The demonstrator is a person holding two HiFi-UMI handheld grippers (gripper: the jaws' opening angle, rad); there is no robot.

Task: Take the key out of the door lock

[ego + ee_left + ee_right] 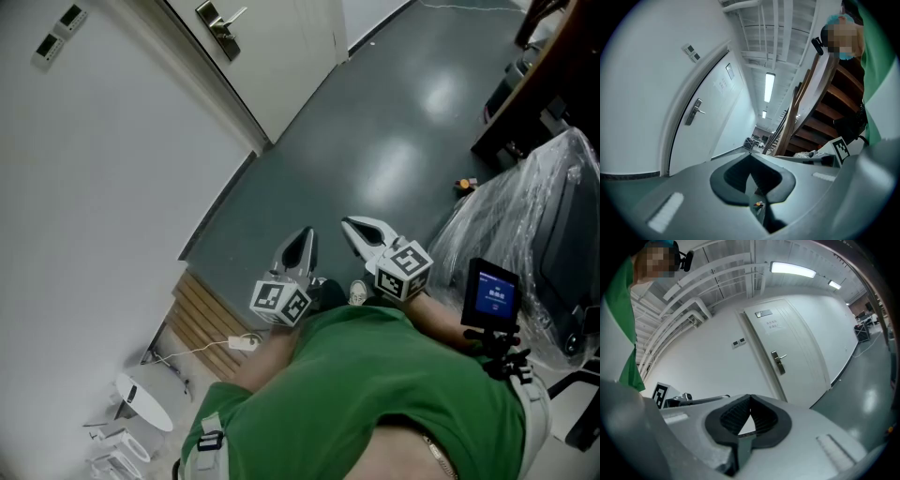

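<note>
door: white, shut, nameplate and paper notice up top (print too small to read) | door lock: with lever handle at door's edge, key too small to make out | left gripper, right gripper: both clenched, empty, well short of door

1. Head view: bright, even indoor light. The white wall is nearly washed out.
2. The dark, glossy floor shows two soft white glare patches.
3. Plastic wrap at right glints, and a small screen glows blue.
4. Both gripper views are round fisheye pictures with black corners, and straight lines bow near the edges.
5. Left gripper view: a ceiling lamp is blown out, and the stairs lie in shadow.
6. Right gripper view: strip lamps glare white, and the door is evenly lit.
7. The left tool and right tool look soft close to the lens.
</note>
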